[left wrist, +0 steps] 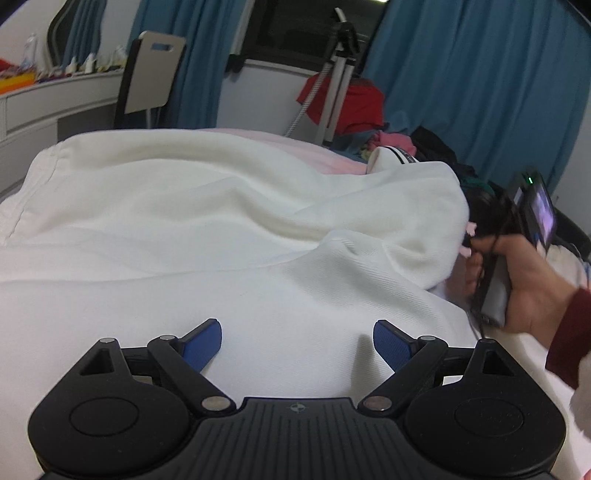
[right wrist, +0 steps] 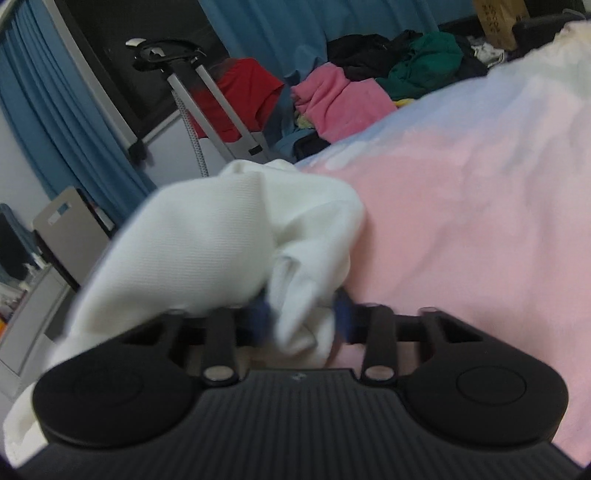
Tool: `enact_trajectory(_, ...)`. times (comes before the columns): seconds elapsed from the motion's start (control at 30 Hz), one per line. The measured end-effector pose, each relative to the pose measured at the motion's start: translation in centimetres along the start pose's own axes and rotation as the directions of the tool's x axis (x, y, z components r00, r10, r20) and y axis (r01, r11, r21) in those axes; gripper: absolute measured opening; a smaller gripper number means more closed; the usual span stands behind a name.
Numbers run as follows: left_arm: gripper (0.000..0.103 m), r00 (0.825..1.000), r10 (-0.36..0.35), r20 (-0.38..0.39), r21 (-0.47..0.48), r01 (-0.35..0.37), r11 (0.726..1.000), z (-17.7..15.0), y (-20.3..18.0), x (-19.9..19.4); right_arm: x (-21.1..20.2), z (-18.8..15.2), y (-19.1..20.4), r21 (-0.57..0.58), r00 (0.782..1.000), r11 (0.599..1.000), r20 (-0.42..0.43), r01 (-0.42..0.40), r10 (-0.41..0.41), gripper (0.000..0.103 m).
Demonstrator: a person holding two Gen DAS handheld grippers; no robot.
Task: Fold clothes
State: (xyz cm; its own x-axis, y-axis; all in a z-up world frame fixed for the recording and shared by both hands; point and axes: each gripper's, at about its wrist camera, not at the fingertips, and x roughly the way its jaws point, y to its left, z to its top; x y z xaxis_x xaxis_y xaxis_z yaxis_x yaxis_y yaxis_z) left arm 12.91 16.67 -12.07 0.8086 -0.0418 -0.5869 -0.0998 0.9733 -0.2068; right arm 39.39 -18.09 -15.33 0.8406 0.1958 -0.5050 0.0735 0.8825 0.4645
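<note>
Garment (left wrist: pixel 221 221): white, soft twill | bunched, seemingly pinched by right gripper (right wrist: pixel 303 317)

No text can be read with certainty in either view. In the right wrist view a brown cardboard box (right wrist: pixel 499 20) at the top edge carries dark printed characters, but they are too blurred to read. In the left wrist view a dark band (left wrist: pixel 403 157) on the white cuff seems to hold small light letters, too small to make out. The small lit screen (left wrist: pixel 546 218) shows only a blur.
</note>
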Motion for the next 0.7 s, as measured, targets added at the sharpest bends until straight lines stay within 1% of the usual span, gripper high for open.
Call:
enact_trajectory(0.07,0.089,1.000,-0.005,0.007,0.003,0.005,1.000,-0.1,-0.1,-0.4,-1.9,1.1,0.7,-0.044,0.997,0.998,0.062,0.038,-0.035,0.031)
enact_trajectory(0.13,0.089,1.000,-0.007,0.009,-0.003,0.007,1.000,-0.1,-0.2,-0.7,-4.1,2.4,1.2,-0.086,0.988,0.993,0.134,0.085,-0.073,0.030)
enact_trajectory(0.2,0.089,1.000,-0.010,0.018,-0.013,0.010,1.000,0.0,-0.2,-1.3,-6.6,4.5,1.0,-0.149,0.972,0.975,0.195,0.164,-0.133,0.030)
enact_trajectory(0.23,0.089,1.000,-0.010,0.028,-0.013,0.010,1.000,0.1,-0.2,-1.6,-7.9,5.5,0.8,-0.196,0.959,0.956,0.224,0.219,-0.174,0.030)
enact_trajectory(0.3,0.089,0.999,-0.010,0.046,-0.013,0.011,1.000,0.4,-0.4,-2.2,-10.4,7.4,0.2,-0.282,0.927,0.903,0.282,0.325,-0.246,0.030)
enact_trajectory(0.37,0.089,0.998,-0.012,0.061,-0.012,0.013,1.000,0.7,-0.5,-2.7,-12.8,9.2,-0.8,-0.359,0.892,0.833,0.330,0.420,-0.308,0.030)
enact_trajectory(0.43,0.089,0.998,-0.025,0.062,-0.015,0.026,1.000,0.9,-0.6,-3.0,-14.4,10.7,-1.9,-0.414,0.864,0.768,0.349,0.489,-0.363,0.031)
enact_trajectory(0.5,0.089,0.996,-0.041,0.073,-0.011,0.042,0.999,1.1,-0.6,-3.4,-15.5,11.3,-2.8,-0.481,0.832,0.681,0.365,0.552,-0.417,0.034)
enact_trajectory(0.53,0.089,0.996,-0.037,0.085,-0.004,0.038,0.999,1.1,-0.7,-3.7,-15.7,11.4,-3.2,-0.515,0.818,0.635,0.374,0.576,-0.438,0.038)
enact_trajectory(0.57,0.089,0.995,-0.034,0.095,0.001,0.034,0.999,1.2,-0.7,-3.9,-15.8,11.3,-3.8,-0.543,0.811,0.602,0.378,0.585,-0.447,0.044)
enact_trajectory(0.6,0.089,0.995,-0.032,0.095,0.000,0.032,0.999,1.3,-0.7,-4.0,-16.0,11.1,-4.4,-0.561,0.808,0.583,0.373,0.588,-0.456,0.047)
enact_trajectory(0.63,0.089,0.995,-0.031,0.094,-0.002,0.031,1.000,1.4,-0.7,-4.1,-16.2,10.7,-5.1,-0.567,0.799,0.567,0.370,0.598,-0.474,0.047)
enact_trajectory(0.67,0.089,0.995,-0.035,0.091,-0.006,0.036,0.999,1.4,-0.8,-4.2,-16.5,10.4,-5.8,-0.556,0.790,0.565,0.364,0.609,-0.494,0.049)
enact_trajectory(0.7,0.089,0.996,-0.038,0.086,-0.007,0.039,0.999,1.3,-0.9,-4.3,-17.1,10.0,-6.7,-0.533,0.797,0.597,0.340,0.600,-0.499,0.050)
